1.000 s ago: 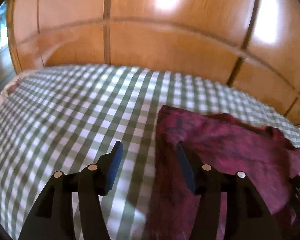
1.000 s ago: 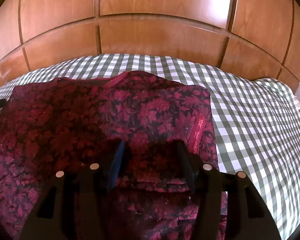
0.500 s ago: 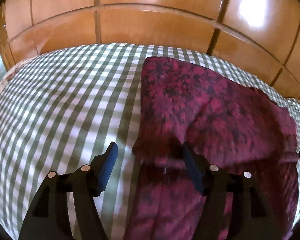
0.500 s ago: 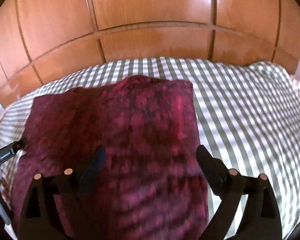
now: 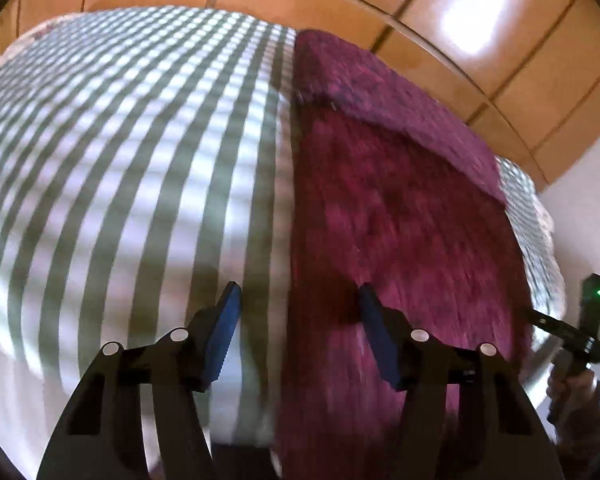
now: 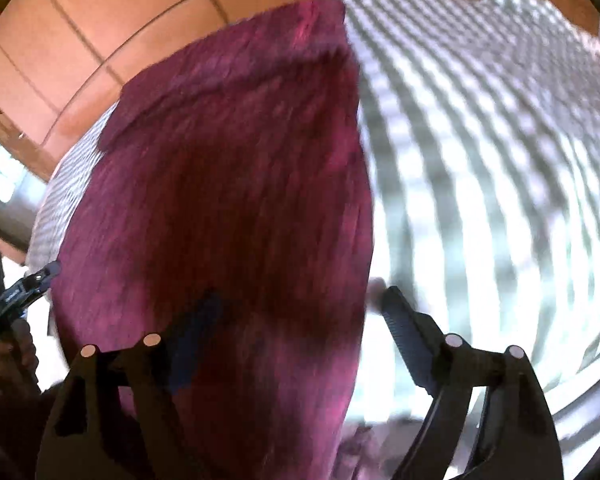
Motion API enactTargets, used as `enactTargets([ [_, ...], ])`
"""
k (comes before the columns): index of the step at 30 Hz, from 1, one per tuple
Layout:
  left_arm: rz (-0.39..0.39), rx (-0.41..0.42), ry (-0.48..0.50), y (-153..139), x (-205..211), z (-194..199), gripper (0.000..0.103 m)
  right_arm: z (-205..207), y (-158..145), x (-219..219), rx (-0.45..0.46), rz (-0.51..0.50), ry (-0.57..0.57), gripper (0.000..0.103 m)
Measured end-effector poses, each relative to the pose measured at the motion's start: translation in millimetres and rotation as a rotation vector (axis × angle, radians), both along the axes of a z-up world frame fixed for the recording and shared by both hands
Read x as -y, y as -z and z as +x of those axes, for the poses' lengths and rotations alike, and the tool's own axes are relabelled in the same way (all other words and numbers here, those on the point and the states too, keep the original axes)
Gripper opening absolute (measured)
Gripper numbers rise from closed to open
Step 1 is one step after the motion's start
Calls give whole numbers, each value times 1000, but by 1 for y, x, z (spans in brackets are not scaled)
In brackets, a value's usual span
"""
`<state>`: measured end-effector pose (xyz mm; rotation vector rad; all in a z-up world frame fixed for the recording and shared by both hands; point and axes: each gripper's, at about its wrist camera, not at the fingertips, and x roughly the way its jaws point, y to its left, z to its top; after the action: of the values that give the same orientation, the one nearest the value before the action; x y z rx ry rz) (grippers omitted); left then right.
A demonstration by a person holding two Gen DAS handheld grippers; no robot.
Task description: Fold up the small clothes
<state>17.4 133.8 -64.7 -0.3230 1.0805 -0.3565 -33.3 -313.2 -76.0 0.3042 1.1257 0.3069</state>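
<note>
A dark red floral garment (image 5: 400, 208) lies flat on the green-and-white checked bed cover (image 5: 120, 140), with a folded band across its far end. My left gripper (image 5: 298, 300) is open and empty above the garment's near left edge. My right gripper (image 6: 300, 308) is open and empty above the garment's (image 6: 236, 184) near right edge. Both views are motion-blurred. The right gripper shows at the right edge of the left wrist view (image 5: 568, 332); the left gripper shows at the left edge of the right wrist view (image 6: 16, 300).
A glossy wooden panelled headboard (image 5: 340, 4) rises behind the bed. The checked cover (image 6: 480, 160) extends to either side of the garment. A white wall (image 5: 584, 184) shows at the far right.
Both grippers have pulled back toward the near end of the garment and tilted down. The garment now lies stretched out longer in front of them. Both stay open.
</note>
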Motion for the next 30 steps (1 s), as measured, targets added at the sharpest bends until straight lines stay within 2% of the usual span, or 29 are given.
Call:
enactTargets([
  [3, -19, -53, 68, 8, 2, -29, 59, -25, 16, -6, -93, 61, -57, 70],
  [5, -44, -94, 102, 17, 6, -40, 56, -35, 33, -13, -154, 55, -68, 62],
  [6, -41, -108, 109, 21, 9, -42, 47, -36, 37, -16, -166, 60, -65, 51],
  [7, -19, -118, 121, 24, 12, -43, 28, -37, 38, -18, -167, 62, -66, 39],
  [8, -21, -110, 130, 22, 13, -43, 17, -38, 34, -20, -154, 58, -75, 32],
  [9, -25, -84, 142, 14, 12, -46, 15, -40, 22, -22, -128, 54, -92, 23],
  [12, -24, -23, 186, -5, 7, -59, 13, -51, -15, -8, -37, 93, -99, 18],
  [14, -21, -12, 200, -10, -1, -68, 12, -61, -28, 5, -2, 97, -101, 17],
  [17, -8, -87, 204, 14, -5, -70, 11, -61, -6, 14, -85, 27, -85, 14],
  [19, 8, -127, 198, 26, -2, -69, 12, -58, 15, 11, -141, -13, -77, 14],
  [21, -8, -130, 189, 26, -5, -67, 19, -57, 20, 11, -152, 27, -49, 14],
  [22, -27, -135, 181, 25, -8, -66, 35, -56, 21, 11, -151, 39, -47, 22],
  [23, -52, -142, 164, 24, -12, -64, 57, -55, 22, 11, -152, 50, -40, 28],
  [24, -73, -145, 139, 24, -16, -63, 64, -57, 25, 16, -164, 60, -35, 42],
  [25, -88, -149, 128, 26, -19, -62, 67, -55, 28, 16, -176, 67, -34, 46],
  [26, -96, -154, 128, 27, -19, -62, 67, -57, 32, 19, -183, 71, -31, 47],
  [30, -61, -153, 151, 25, -11, -62, 67, -59, 36, 17, -192, 101, -15, 60],
])
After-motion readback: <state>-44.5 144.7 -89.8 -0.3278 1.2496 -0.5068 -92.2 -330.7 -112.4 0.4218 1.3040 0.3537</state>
